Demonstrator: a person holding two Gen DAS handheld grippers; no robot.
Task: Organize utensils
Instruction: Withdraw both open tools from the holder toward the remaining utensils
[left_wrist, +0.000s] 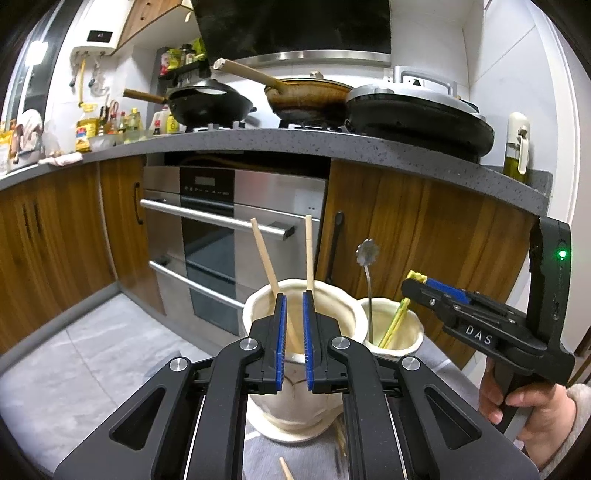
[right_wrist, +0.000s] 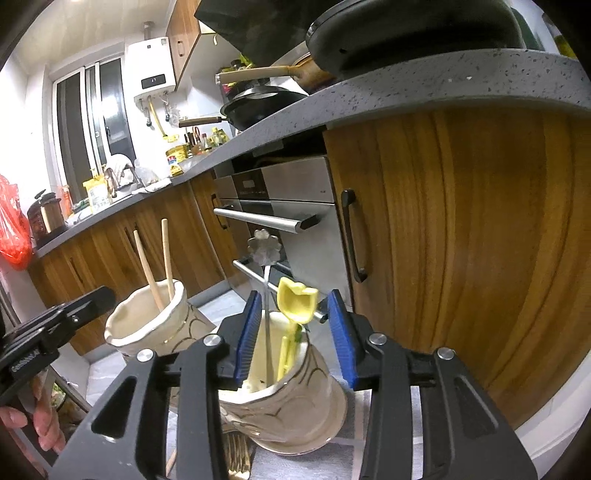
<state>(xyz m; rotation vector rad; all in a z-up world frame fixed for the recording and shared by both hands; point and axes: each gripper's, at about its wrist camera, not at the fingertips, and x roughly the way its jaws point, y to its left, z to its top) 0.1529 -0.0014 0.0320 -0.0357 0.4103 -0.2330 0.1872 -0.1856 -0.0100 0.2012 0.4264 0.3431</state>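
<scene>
While two chopsticks (left_wrist: 266, 254) lean at 12 o'clock in the large holder (left_wrist: 332, 310), both grippers, left gripper (left_wrist: 294, 314) and right gripper (right_wrist: 293, 332), hover apart, empty, likely sorting by type.

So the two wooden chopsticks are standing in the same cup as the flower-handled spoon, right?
No. The wooden chopsticks stand in the larger cup; the flower-handled spoon is in the smaller cup beside it, with the yellow utensil. The left wrist view shows this.

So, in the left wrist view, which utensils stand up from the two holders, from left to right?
Left chopstick → right chopstick, both in the big holder → flower-handled metal utensil → yellow utensil, both in the small holder.
</scene>
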